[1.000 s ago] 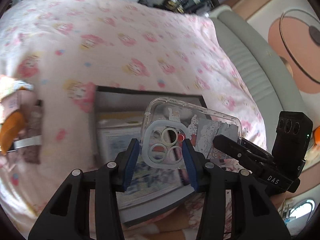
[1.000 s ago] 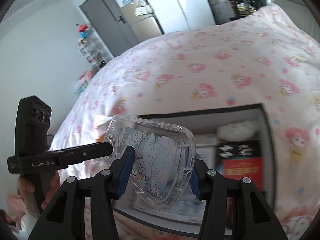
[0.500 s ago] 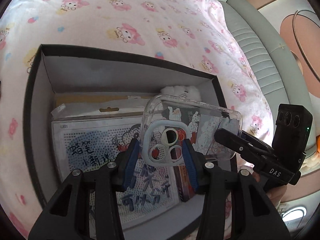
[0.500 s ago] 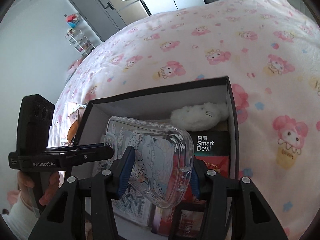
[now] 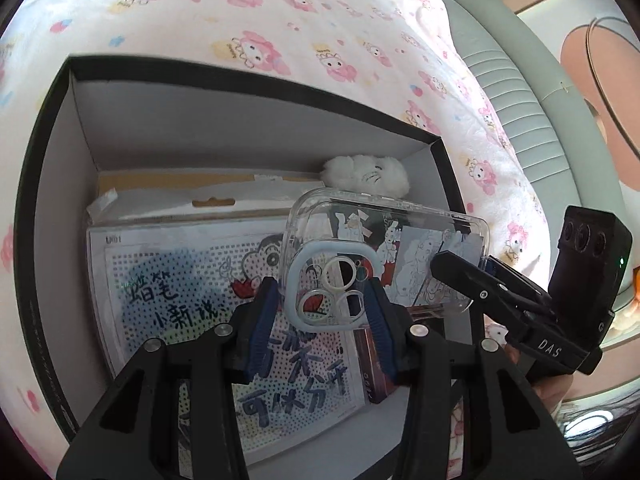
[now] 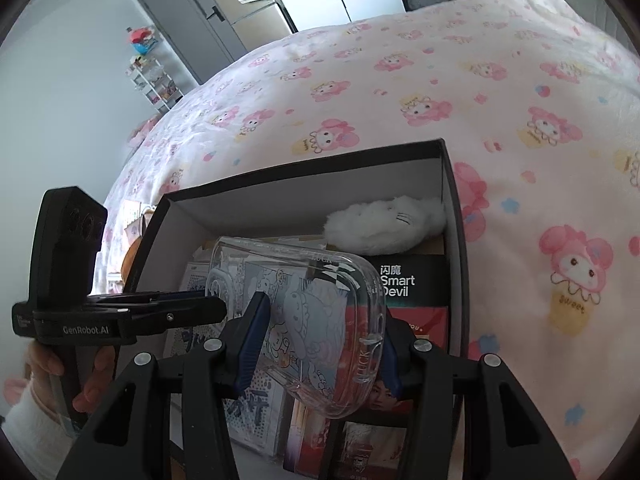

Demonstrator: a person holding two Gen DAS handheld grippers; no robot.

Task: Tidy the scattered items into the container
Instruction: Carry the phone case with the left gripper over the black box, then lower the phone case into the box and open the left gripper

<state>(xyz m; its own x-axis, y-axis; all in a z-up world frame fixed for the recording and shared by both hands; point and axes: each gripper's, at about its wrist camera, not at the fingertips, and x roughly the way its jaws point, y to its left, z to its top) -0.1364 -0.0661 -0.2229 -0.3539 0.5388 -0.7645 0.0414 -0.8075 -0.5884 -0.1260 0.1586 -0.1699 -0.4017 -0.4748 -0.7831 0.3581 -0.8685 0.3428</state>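
A: Both grippers have come down with the case; black box [image 5: 52, 216] now fills each view, on the pink bedspread [image 6: 520, 92].

B: Contents?

A: Bead-art sheet [image 5: 192, 280], white plush [image 6: 384, 224] at the far wall.

B: Clear phone case [image 5: 384, 256]?

A: Above the box, long axis crosswise. Left gripper [image 5: 322, 320] half-open, clamping the camera end; right gripper [image 6: 322, 340] likewise on the opposite end.
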